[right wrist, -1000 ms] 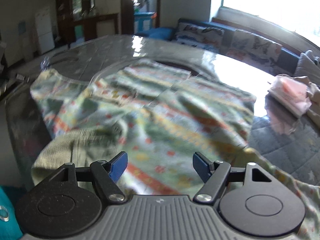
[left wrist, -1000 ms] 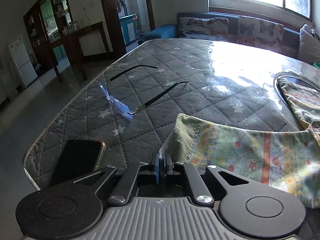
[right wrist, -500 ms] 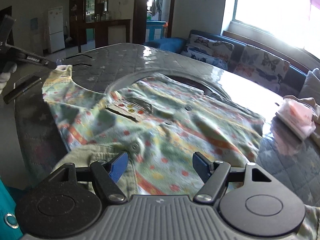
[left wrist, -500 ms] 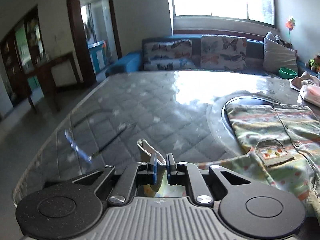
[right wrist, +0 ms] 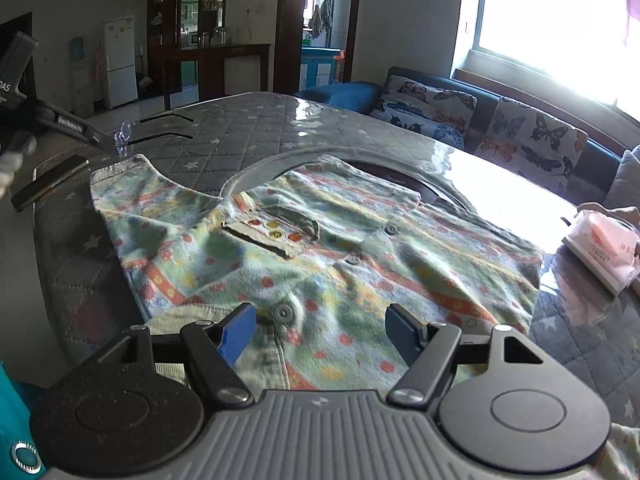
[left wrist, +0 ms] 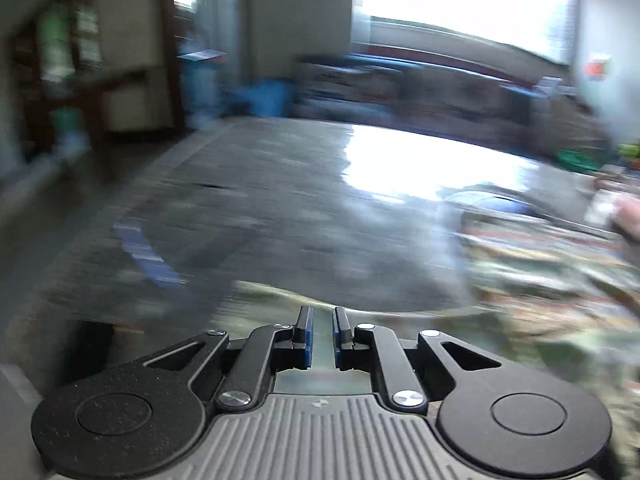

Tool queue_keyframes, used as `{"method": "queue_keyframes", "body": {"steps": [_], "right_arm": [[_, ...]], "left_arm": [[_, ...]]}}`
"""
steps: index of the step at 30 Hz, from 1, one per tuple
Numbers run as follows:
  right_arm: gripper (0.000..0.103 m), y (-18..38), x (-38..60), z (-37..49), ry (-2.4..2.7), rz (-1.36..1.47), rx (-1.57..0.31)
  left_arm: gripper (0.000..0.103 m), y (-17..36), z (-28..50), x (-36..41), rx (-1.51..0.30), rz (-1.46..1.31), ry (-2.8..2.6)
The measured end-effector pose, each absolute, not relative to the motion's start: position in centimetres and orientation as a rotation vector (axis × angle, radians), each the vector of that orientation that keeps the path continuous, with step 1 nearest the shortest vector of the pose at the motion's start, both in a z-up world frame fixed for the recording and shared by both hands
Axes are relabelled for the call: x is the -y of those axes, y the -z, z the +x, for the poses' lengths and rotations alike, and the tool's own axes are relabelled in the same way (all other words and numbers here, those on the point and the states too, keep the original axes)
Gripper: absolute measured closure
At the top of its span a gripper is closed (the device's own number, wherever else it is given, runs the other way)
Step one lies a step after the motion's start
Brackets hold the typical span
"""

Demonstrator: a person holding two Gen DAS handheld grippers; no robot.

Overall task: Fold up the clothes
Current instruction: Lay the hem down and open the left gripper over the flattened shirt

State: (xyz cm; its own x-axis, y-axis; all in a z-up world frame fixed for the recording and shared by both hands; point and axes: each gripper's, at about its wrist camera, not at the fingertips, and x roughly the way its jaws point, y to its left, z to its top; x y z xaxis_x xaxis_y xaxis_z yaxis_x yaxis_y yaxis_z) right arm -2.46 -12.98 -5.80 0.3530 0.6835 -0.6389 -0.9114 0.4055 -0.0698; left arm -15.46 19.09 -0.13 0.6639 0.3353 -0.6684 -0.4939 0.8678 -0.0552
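Blue-padded and spread wide, our right gripper (right wrist: 320, 330) hovers empty over the near hem of the patterned shirt (right wrist: 320, 248), which lies flat and buttoned on the quilted table (right wrist: 240, 128). Our left gripper (left wrist: 321, 334) shows jaws a narrow gap apart; through the blur we cannot tell whether cloth sits between them. Glasses (right wrist: 152, 132) and a phone (right wrist: 48, 184) lie beyond the sleeve.

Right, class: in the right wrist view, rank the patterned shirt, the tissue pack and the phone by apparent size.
1. patterned shirt, clearly largest.
2. tissue pack.
3. phone. These two look close, and distance makes their order unsure.
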Motion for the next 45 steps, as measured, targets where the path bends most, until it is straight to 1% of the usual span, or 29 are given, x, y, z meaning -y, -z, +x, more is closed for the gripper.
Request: {"method": "queue_keyframes", "body": {"steps": [6, 10, 14, 18, 23, 25, 27, 35, 39, 40, 41, 43, 45], "right_arm": [[0.03, 6.3, 11.7, -2.9, -1.1, -0.442, -0.579], [0.03, 7.1, 11.1, -3.4, -1.118, -0.448, -0.6], [0.03, 7.8, 11.1, -4.0, -1.139, -0.475, -0.625], [0.03, 8.4, 11.9, -4.3, -1.159, -0.487, -0.662], [0.029, 7.3, 13.6, -3.4, -1.151, -0.428, -0.695], [0.027, 6.8, 14.1, -2.7, -1.123, -0.406, -0.685], [0.026, 6.5, 14.5, -1.8, -1.083, -0.385, -0.673], [0.026, 8.2, 16.5, 2.0, -0.944, -0.344, -0.76], [0.027, 6.8, 17.3, 3.3, -0.925, -0.345, -0.745], [0.029, 6.3, 17.3, 3.8, -0.923, -0.334, -0.738], [0.033, 5.8, 17.3, 4.5, -0.919, -0.317, -0.734], [0.035, 5.0, 16.9, 6.4, -0.9, -0.297, -0.725], [0.039, 4.7, 16.3, 8.5, -0.874, -0.281, -0.728]], "left_arm": [[0.091, 2.5, -11.9, -14.4, -0.741, -0.214, -0.239], [0.091, 4.7, -12.5, -12.2, -0.79, -0.156, -0.217], [0.089, 5.3, -14.4, -11.2, -0.773, -0.016, -0.239], [0.079, 4.8, -15.3, -12.9, -0.803, -0.037, -0.249], [0.077, 2.8, -14.2, -13.5, -0.807, -0.081, -0.226], [0.065, 1.8, -13.1, -13.2, -0.778, -0.103, -0.198], [0.059, 1.2, -11.7, -12.6, -0.759, -0.119, -0.161], [0.059, 1.6, -6.5, -9.2, -0.737, -0.111, -0.021], [0.059, 2.6, -5.2, -9.0, -0.754, -0.144, 0.013], [0.059, 2.9, -5.1, -8.9, -0.759, -0.148, 0.019], [0.059, 3.2, -5.0, -8.9, -0.766, -0.15, 0.021], [0.058, 3.7, -4.8, -8.8, -0.782, -0.15, 0.023], [0.058, 4.3, -4.9, -8.7, -0.799, -0.153, 0.024]]}}
